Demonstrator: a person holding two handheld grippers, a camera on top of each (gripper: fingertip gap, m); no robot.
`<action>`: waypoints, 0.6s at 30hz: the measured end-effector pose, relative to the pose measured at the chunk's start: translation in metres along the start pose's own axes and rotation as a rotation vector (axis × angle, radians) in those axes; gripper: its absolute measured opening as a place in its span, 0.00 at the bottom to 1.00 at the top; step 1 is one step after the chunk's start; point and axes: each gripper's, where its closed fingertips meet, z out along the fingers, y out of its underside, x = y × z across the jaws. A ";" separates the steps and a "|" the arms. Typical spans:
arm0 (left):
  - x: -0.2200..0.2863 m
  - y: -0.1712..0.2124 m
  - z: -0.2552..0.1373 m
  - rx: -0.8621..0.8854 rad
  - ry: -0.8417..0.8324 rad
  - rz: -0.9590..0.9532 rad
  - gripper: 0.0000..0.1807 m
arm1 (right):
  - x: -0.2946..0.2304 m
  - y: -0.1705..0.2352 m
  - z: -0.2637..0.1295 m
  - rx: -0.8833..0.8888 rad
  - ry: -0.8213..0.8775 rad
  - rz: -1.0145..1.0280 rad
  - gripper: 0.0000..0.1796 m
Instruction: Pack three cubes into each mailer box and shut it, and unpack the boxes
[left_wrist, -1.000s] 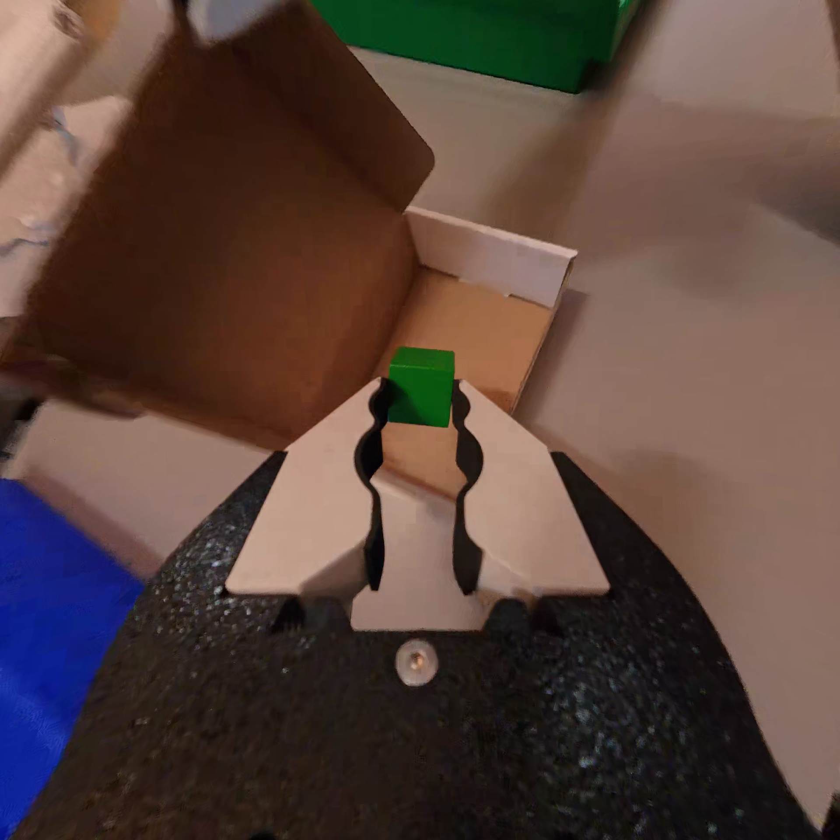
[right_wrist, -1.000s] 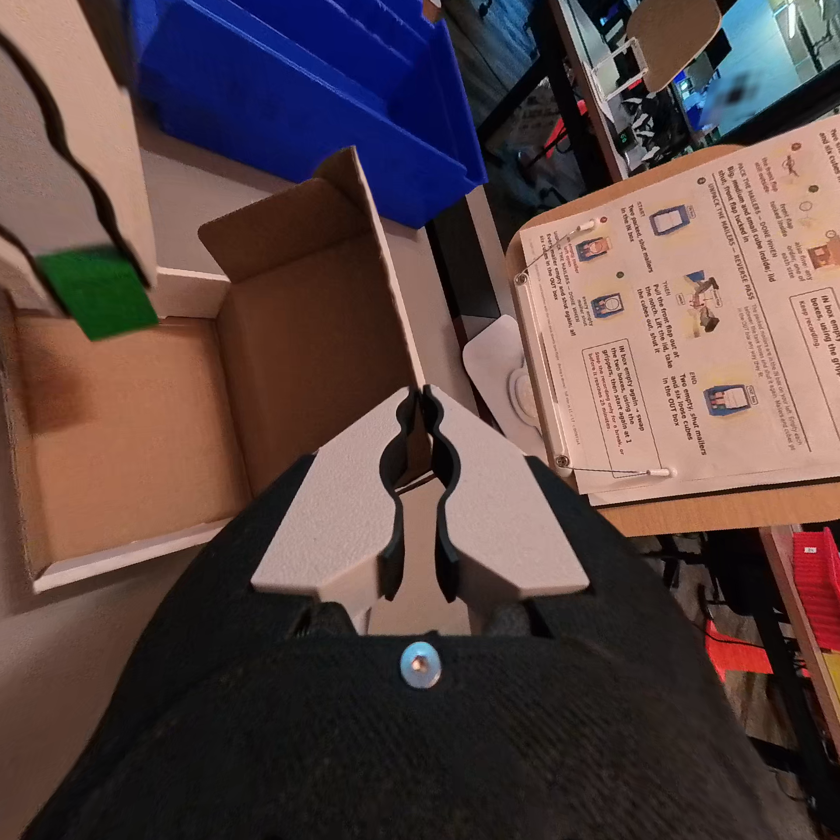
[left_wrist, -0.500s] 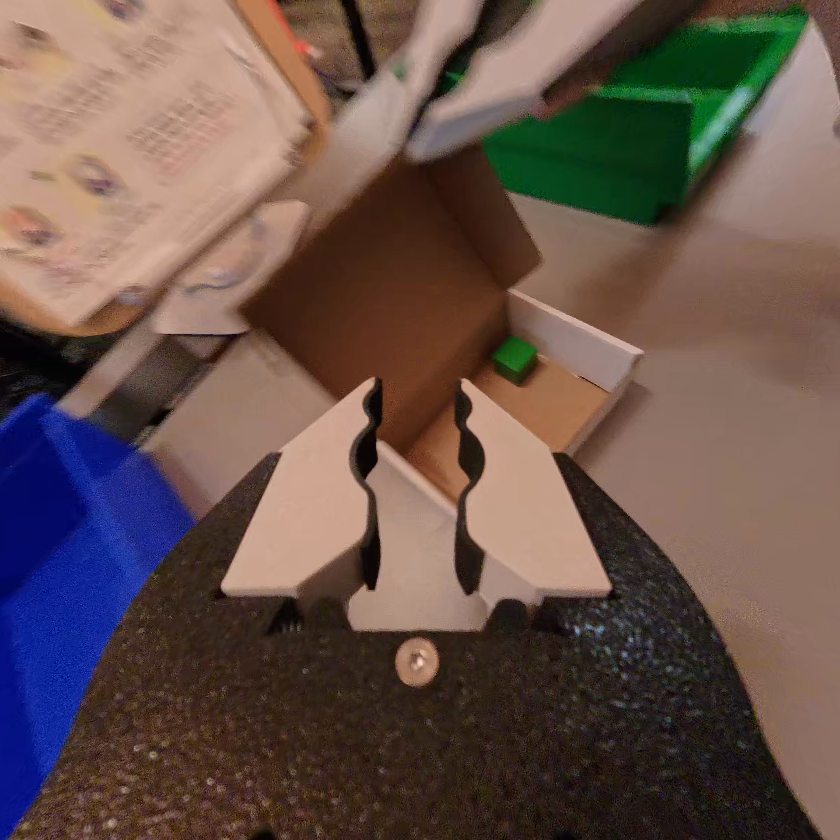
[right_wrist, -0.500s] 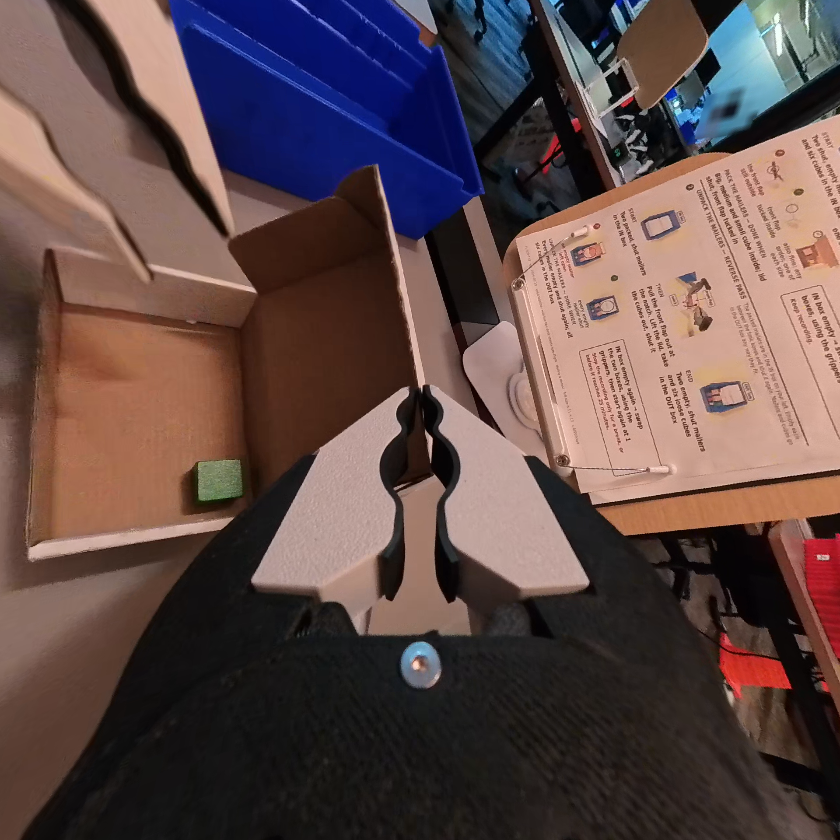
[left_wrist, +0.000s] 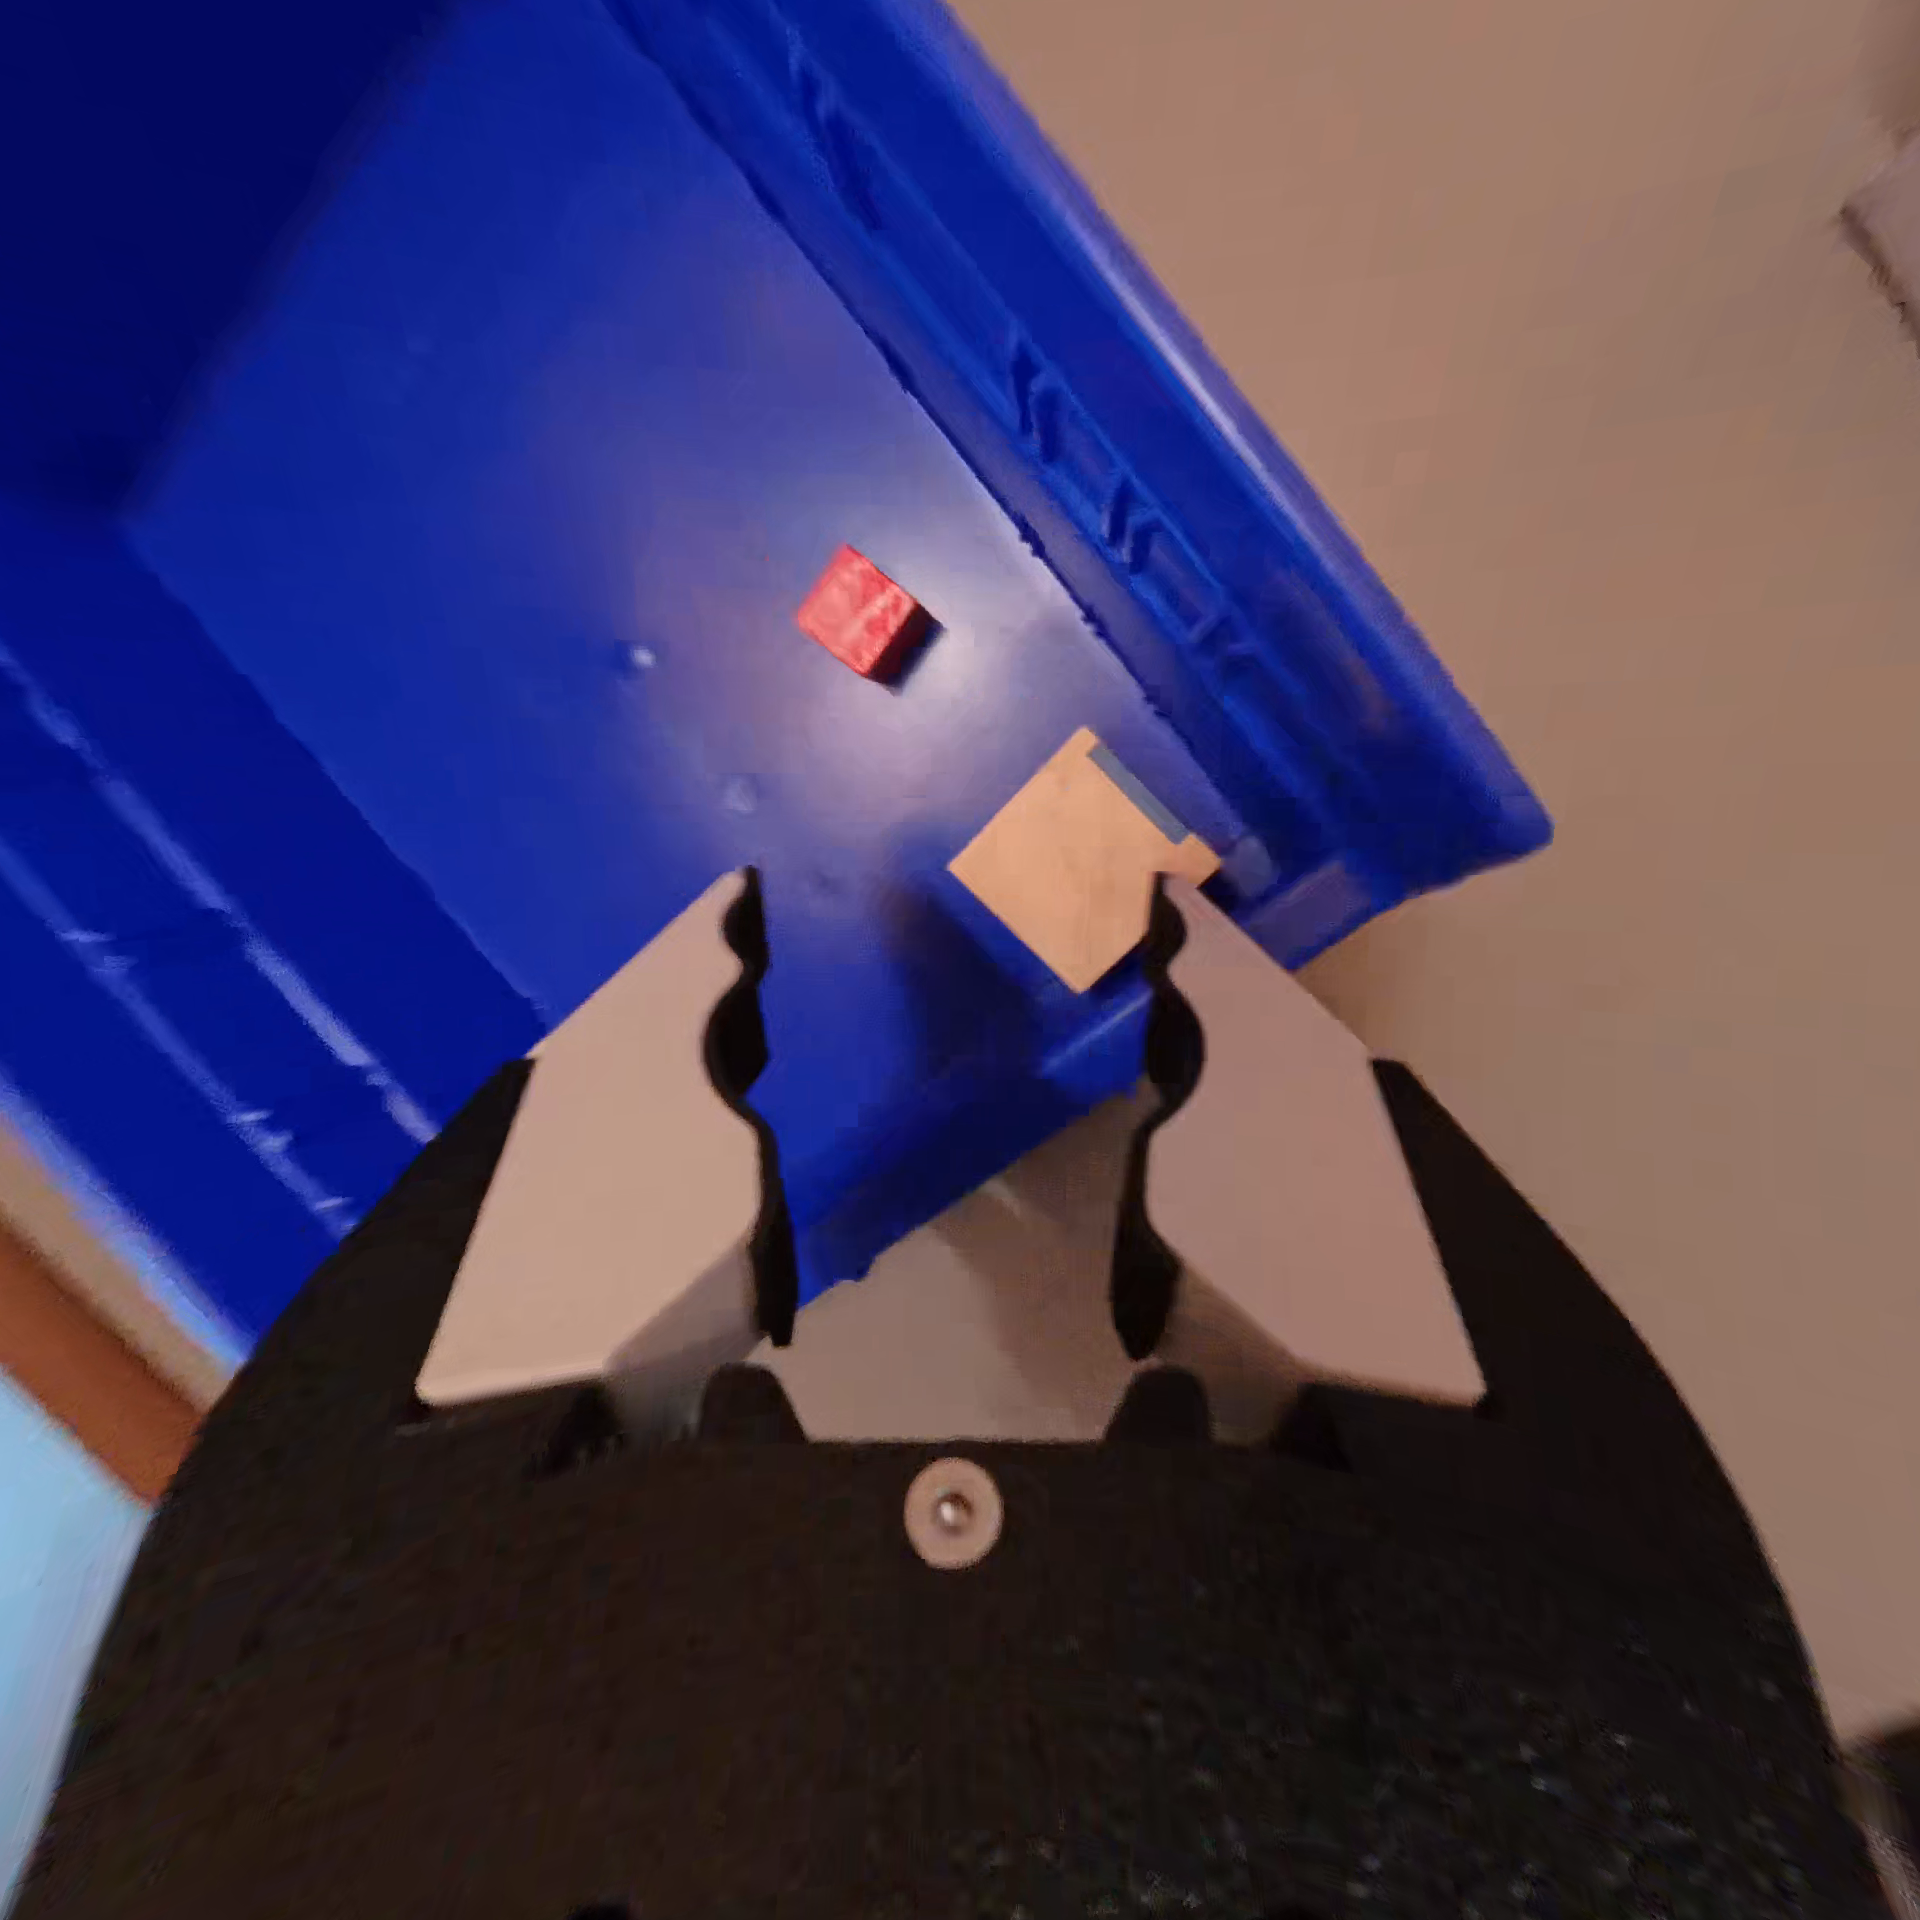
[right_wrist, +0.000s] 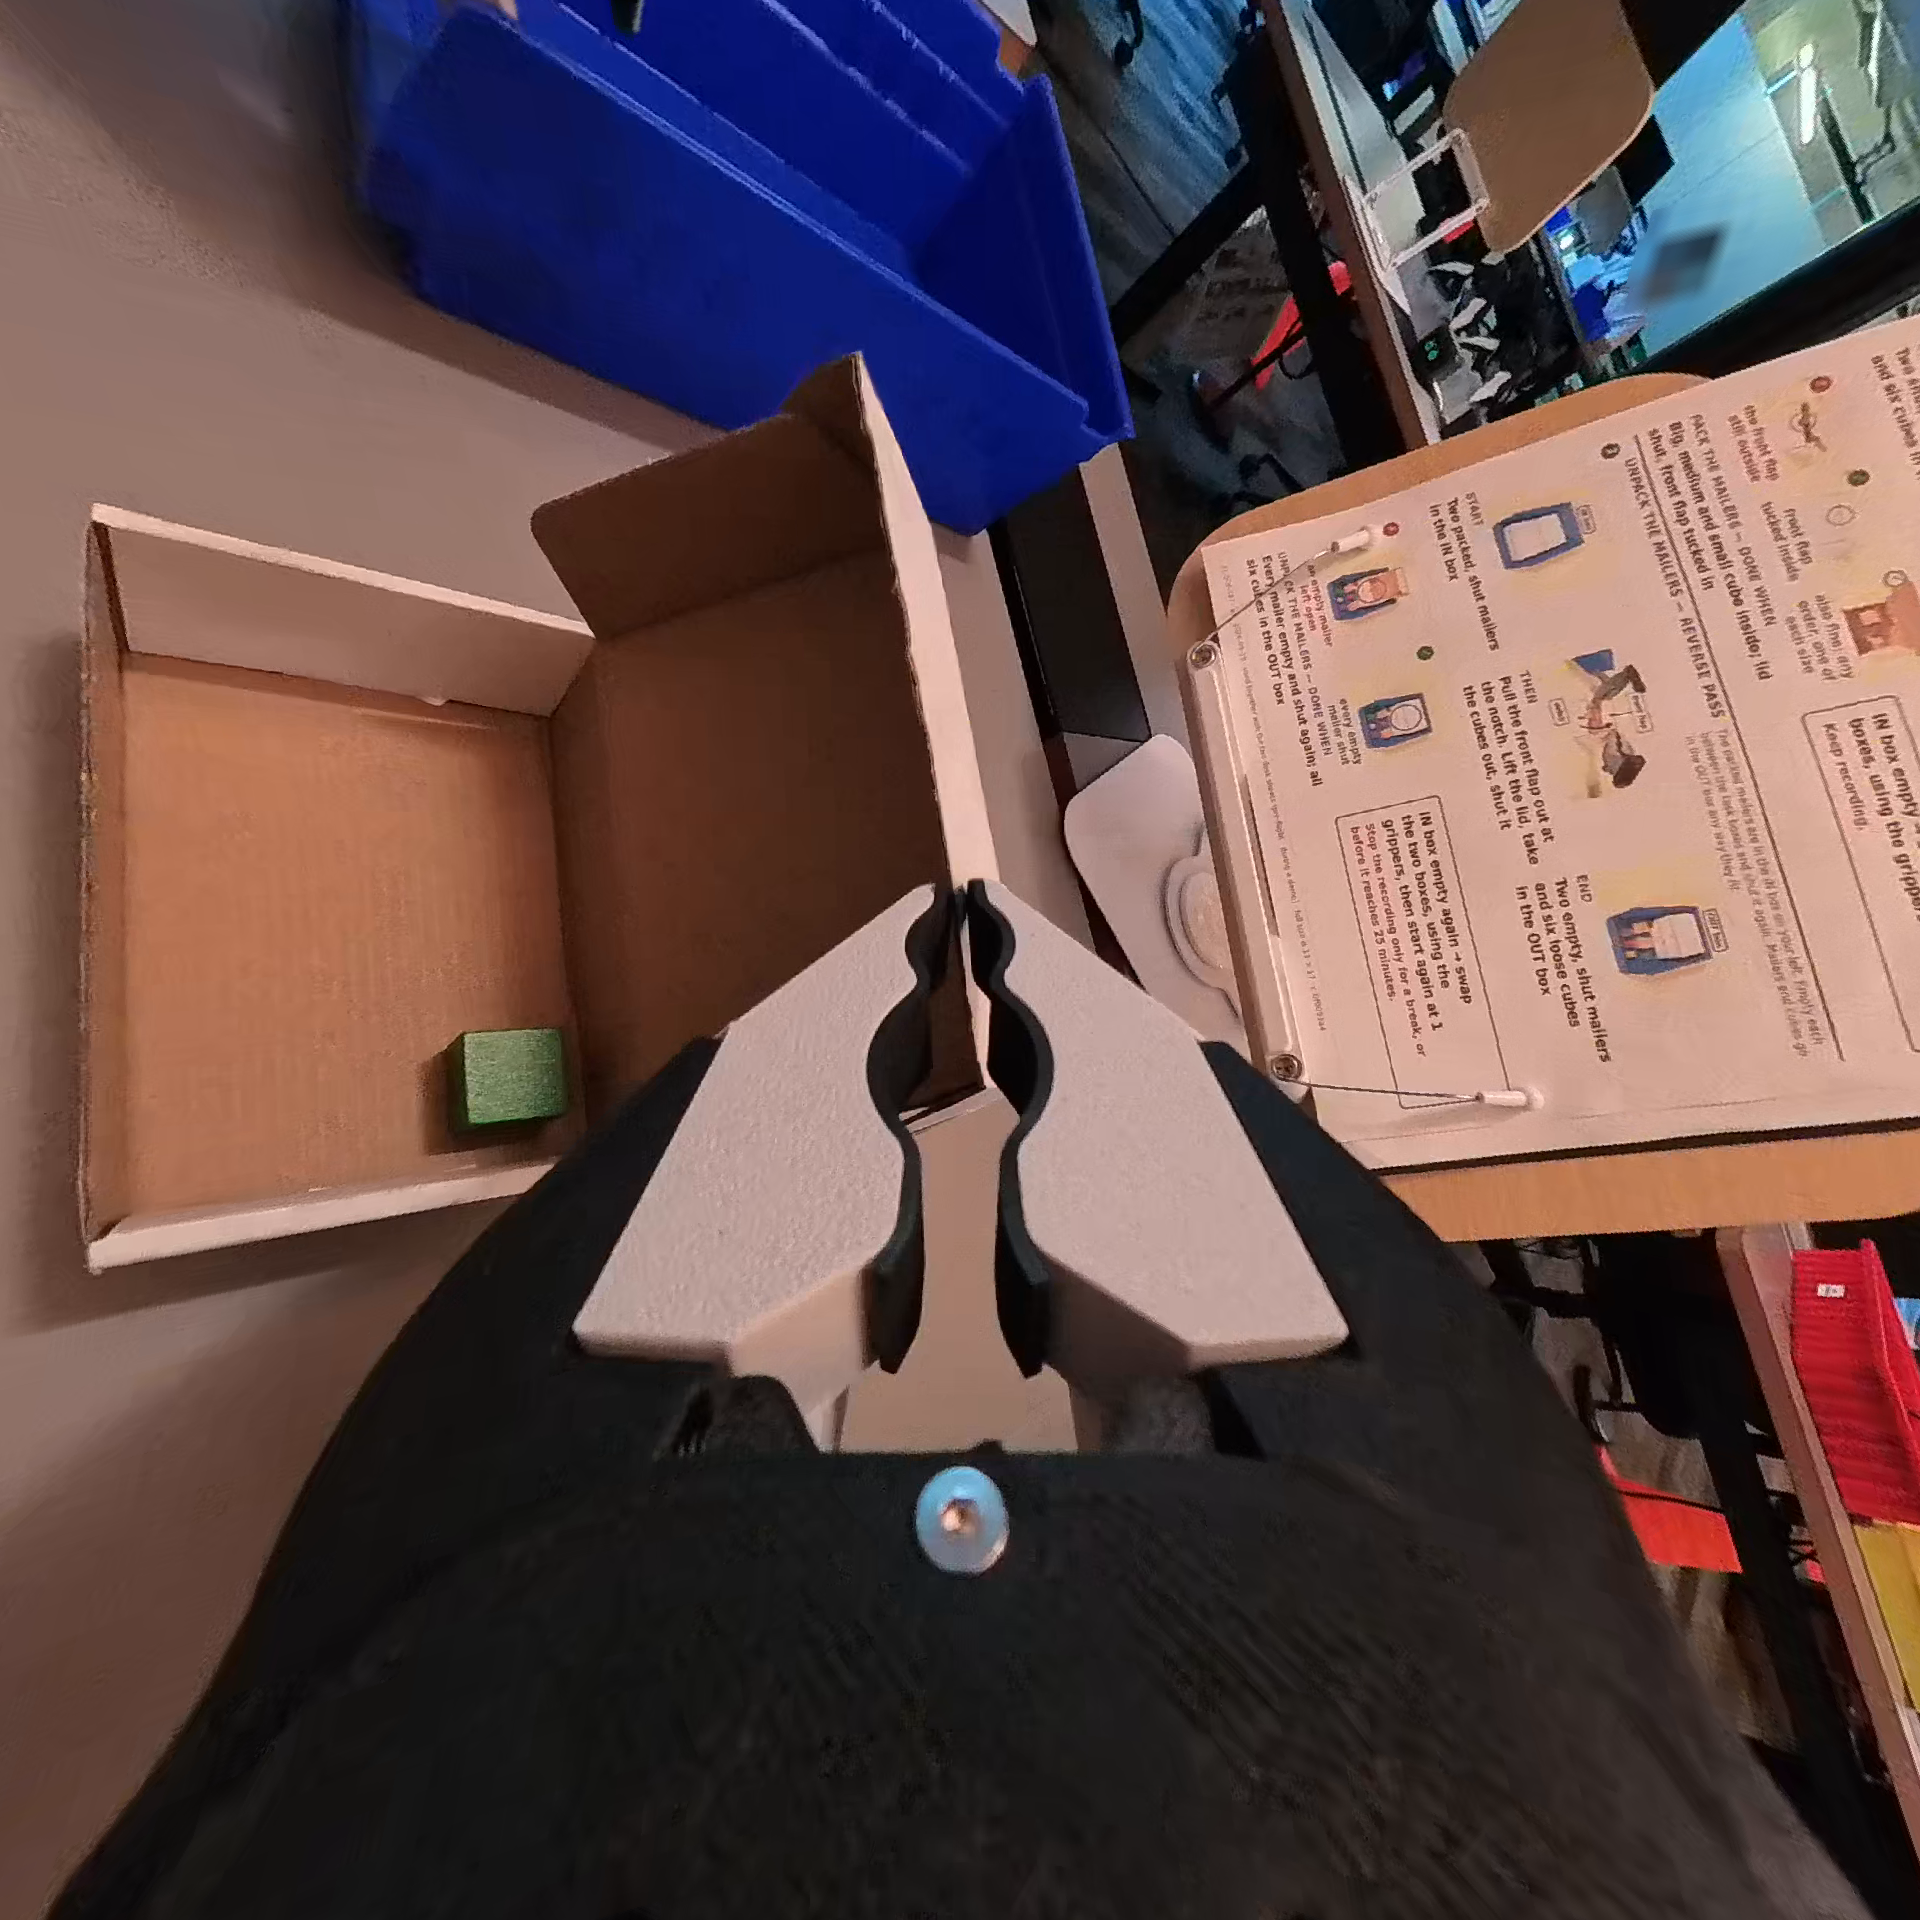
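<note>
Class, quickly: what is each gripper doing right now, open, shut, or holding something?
Left gripper: open, empty, above the blue plastic bin.
Right gripper: shut on the brown cardboard mailer lid.

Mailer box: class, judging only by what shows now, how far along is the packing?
Done: one green cube lies in the open mailer box. In hand: the right claw is shut on the upright lid; the left claw, open and empty, hangs over the blue bin near a tan cube and a red cube. Left: two more cubes, then shutting.

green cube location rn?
Right wrist view, lower left: the green cube lies on the open mailer box floor, near its front wall and the lid hinge, left of the right gripper.
</note>
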 end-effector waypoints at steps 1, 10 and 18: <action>0.003 0.001 0.004 -0.034 0.056 -0.067 0.40 | 0.000 0.000 0.000 -0.003 0.002 0.000 0.01; 0.022 0.005 0.018 -0.138 0.171 -0.359 0.43 | -0.003 -0.001 0.003 -0.015 -0.005 -0.007 0.01; 0.016 0.015 0.032 -0.226 0.102 -0.343 0.32 | -0.006 -0.003 0.007 -0.015 -0.013 -0.017 0.01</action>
